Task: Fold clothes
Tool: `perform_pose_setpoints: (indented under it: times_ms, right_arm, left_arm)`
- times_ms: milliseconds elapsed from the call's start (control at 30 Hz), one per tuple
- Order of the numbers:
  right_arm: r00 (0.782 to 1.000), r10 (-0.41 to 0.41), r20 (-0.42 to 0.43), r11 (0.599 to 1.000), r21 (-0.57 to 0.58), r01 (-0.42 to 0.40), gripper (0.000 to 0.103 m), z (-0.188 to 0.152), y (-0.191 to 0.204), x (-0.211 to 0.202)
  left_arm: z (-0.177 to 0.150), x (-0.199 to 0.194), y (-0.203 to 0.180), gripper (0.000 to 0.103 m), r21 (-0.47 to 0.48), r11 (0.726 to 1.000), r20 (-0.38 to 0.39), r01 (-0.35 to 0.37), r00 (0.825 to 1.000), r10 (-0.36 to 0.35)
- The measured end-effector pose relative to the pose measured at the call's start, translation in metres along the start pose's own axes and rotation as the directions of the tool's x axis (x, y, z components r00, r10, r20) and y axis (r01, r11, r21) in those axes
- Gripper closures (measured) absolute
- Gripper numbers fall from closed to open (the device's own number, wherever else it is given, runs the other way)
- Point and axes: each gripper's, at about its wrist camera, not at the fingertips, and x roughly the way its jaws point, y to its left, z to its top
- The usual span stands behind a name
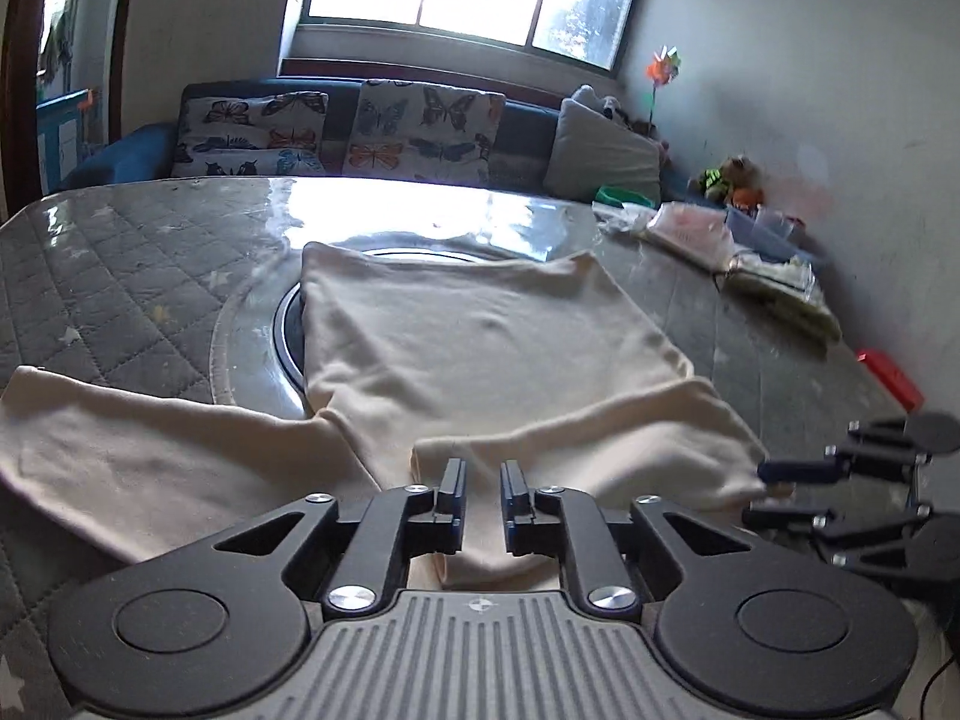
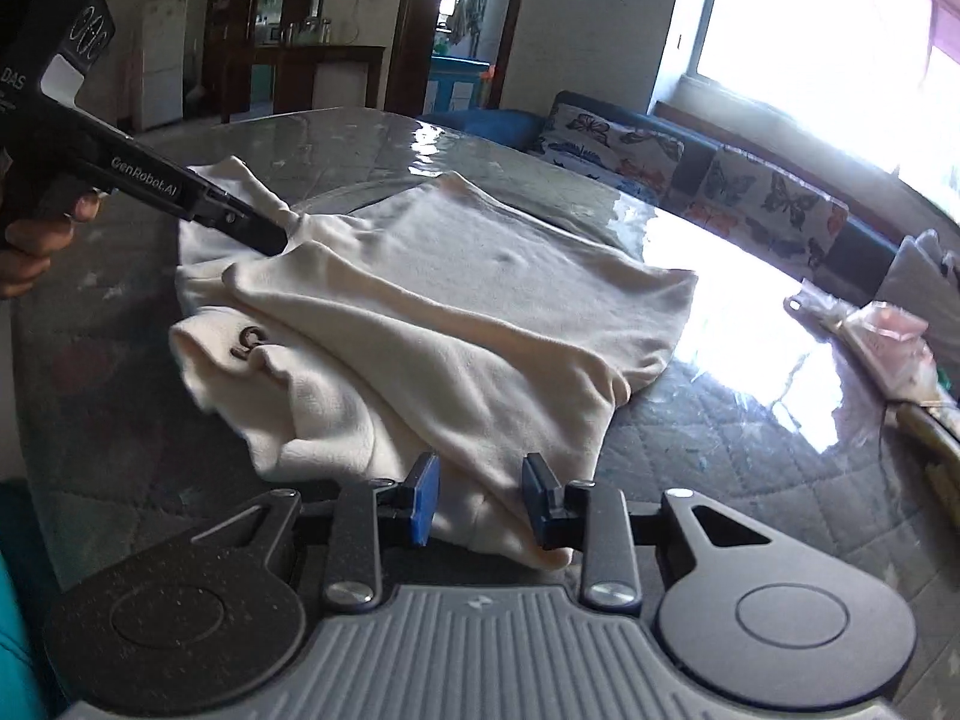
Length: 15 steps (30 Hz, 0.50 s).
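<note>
You have a cream garment (image 1: 480, 336) of soft, matt knit cloth, lightly creased. The table (image 1: 120, 276) carries quilted grey fabric under a glossy clear sheet that throws hard window glare. Your left gripper (image 1: 483, 489) is matt black plastic with bright metal screws; your right gripper (image 2: 480, 495) matches, with blue rubbery pads (image 2: 427, 498). The cushions (image 1: 420, 126) are printed cloth.

Cream garment (image 2: 456, 300) half-folded on your table.

You have a pale cream knit top lying flat on the quilted grey table cover, its body spread smooth toward the window. One sleeve (image 1: 120, 450) trails out to the side; the other (image 1: 600, 450) is folded across the near edge. A small dark letter mark (image 2: 247, 343) shows on a turned-up corner.
</note>
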Motion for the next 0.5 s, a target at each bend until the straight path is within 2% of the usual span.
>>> perform_pose_setpoints:
  times_ms: [100,200,333,500]
  right_arm:
    - [1.000,-0.003,0.006,1.000,-0.029,0.003,0.081,0.003,0.005,0.003]
    - [1.000,-0.028,0.005,0.996,-0.089,0.028,0.098,0.004,0.011,0.006]
    - [0.999,-0.035,0.038,0.997,-0.062,0.038,0.100,0.008,0.005,-0.012]
    - [1.000,0.000,-0.015,0.999,-0.046,-0.001,0.098,0.003,0.000,-0.008]
  left_arm:
    - [-0.001,0.005,0.000,0.082,0.007,1.000,-0.013,0.005,1.000,-0.005]
    - [-0.001,0.010,0.001,0.081,0.014,1.000,-0.032,0.007,0.999,-0.007]
    - [-0.001,0.011,-0.002,0.091,0.055,0.998,-0.021,-0.009,1.000,0.010]
    - [-0.005,0.014,-0.004,0.091,0.110,0.993,-0.013,-0.032,0.999,0.034]
